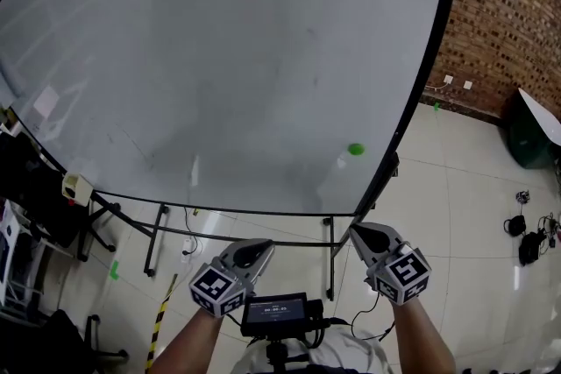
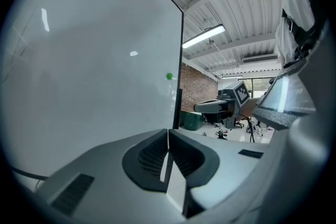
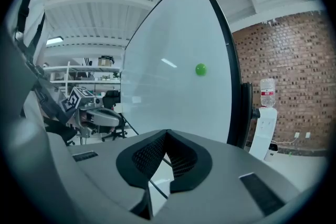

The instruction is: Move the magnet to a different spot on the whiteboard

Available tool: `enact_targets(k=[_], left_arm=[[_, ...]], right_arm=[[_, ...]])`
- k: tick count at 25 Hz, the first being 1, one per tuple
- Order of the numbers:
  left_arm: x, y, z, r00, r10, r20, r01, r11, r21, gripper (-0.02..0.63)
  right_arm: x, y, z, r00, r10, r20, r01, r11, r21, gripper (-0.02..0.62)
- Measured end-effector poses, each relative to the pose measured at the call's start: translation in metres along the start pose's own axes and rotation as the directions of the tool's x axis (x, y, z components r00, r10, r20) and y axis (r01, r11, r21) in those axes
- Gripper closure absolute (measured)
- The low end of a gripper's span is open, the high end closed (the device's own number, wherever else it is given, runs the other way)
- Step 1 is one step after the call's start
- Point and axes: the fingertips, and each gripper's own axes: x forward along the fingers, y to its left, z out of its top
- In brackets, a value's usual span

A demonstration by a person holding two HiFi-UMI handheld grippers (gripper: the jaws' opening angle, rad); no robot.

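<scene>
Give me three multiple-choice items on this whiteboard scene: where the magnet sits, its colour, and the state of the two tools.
1. Where on the whiteboard is the magnet?
A) far left corner
B) near the right-hand frame
C) dead centre

2. What colour is the magnet?
A) red
B) green
C) blue

3. How are the left tool and right tool?
A) both shut and empty
B) both wide open
C) one shut on the magnet

Key: 1 B, it sits close to the dark right frame; 2 B, it is green in every view; 3 A, each tool's jaws meet with nothing between.
</scene>
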Motion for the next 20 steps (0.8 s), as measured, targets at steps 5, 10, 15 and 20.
enact_targets(k=[5,10,15,20], left_arm=[[0.017,0.01,0.007,1.0,0.014,-0.001,-0.014,1.0,0.02,0.573],[0.035,0.012,0.005,0.999,0.036,-0.009,-0.035,0.999,0.02,0.574],[0.04,0.021,0.031,0.997,0.055,0.045,-0.053,0.998,-0.044,0.572],[0.041,0.021,0.042,0.998,0.05,0.03,-0.051,0.998,0.031,0.574]], right_arm=[[0.007,-0.013,0.022,1.0,0.0,-0.028,-0.004,0.986,-0.165,0.572],[0.007,-0.029,0.047,0.999,-0.012,-0.041,-0.003,0.935,-0.354,0.572],[0.019,-0.031,0.064,0.999,-0.001,-0.049,-0.023,0.875,-0.484,0.572],[0.029,-0.03,0.075,0.999,0.022,-0.025,-0.033,0.821,-0.57,0.572]])
